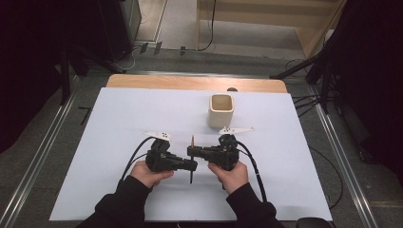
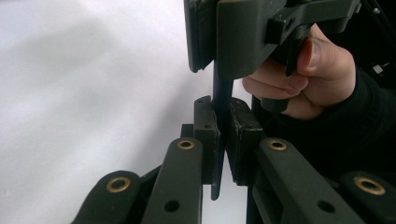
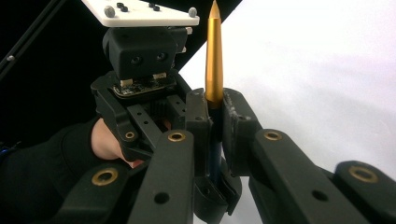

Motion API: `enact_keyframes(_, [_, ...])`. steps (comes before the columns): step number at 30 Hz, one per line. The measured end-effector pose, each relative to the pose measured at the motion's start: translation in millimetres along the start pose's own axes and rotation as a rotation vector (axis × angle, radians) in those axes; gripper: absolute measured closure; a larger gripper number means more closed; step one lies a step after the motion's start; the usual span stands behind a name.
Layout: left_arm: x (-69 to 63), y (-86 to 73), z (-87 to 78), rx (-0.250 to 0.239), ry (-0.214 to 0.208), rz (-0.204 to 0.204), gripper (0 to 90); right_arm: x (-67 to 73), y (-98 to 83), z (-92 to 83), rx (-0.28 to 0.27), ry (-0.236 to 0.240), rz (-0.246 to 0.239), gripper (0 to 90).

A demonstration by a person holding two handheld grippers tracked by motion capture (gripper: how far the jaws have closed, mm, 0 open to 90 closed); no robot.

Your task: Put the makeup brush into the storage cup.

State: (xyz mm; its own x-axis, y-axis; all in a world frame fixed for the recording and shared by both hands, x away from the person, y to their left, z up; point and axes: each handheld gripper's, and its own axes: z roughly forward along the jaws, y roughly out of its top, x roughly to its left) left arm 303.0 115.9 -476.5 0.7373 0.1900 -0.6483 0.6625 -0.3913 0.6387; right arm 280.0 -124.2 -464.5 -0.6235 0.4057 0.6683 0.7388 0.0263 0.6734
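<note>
Gold-tipped pen (image 3: 214,51), barrel jaw-hidden

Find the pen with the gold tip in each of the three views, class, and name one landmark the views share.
High view: pen at centre, upright between both grippers.
Left gripper view: its dark barrel centre, clamped between jaws.
Right gripper view: gold tip rising top centre, above the jaws.
Shared landmark: the white table sheet.

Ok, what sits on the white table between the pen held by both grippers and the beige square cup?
Nothing: in the high view, bare white table separates the gold-tipped dark pen from the beige square cup.
</note>
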Motion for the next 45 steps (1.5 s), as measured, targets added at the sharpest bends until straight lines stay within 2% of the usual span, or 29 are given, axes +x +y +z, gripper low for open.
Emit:
enact_keyframes(4, [-0.9, -0.1, 0.0, 0.002, 0.011, 0.007, 83.2, 0.0, 0.2, 0.3, 0.003, -0.002, -0.002, 83.4])
enact_keyframes(6, [-2.5, -0.1, 0.1, 0.003, 0.024, 0.022, 79.4, 0.0, 0.4, 0.3, 0.007, 0.001, 0.003, 83.5])
enact_keyframes(11, [-4.0, 0.4, -1.8, 0.006, 0.035, 0.040, 65.0, -0.2, 0.9, -0.8, 0.009, -0.001, 0.000, 83.6])
enact_keyframes(15, [-4.6, 1.3, -5.3, 0.008, 0.056, 0.048, 48.2, -0.8, 1.5, -2.7, 0.012, -0.014, -0.010, 83.6])
enact_keyframes(21, [-4.0, 0.4, -8.0, 0.034, 0.075, 0.054, 37.0, -2.0, 2.1, -3.9, 0.014, -0.029, -0.016, 83.6])
enact_keyframes(25, [-4.7, -0.1, -10.6, 0.034, 0.098, 0.066, 35.3, -2.2, 2.3, -4.7, 0.021, -0.038, -0.019, 83.6])
enact_keyframes(40, [-6.8, -5.0, -24.8, 0.085, 0.201, 0.146, 32.4, -3.3, 4.2, -8.3, 0.039, -0.077, -0.033, 83.6])
enact_keyframes(45, [-6.6, -6.5, -29.4, 0.084, 0.223, 0.164, 32.2, -3.2, 5.5, -10.1, 0.038, -0.082, -0.037, 83.6])
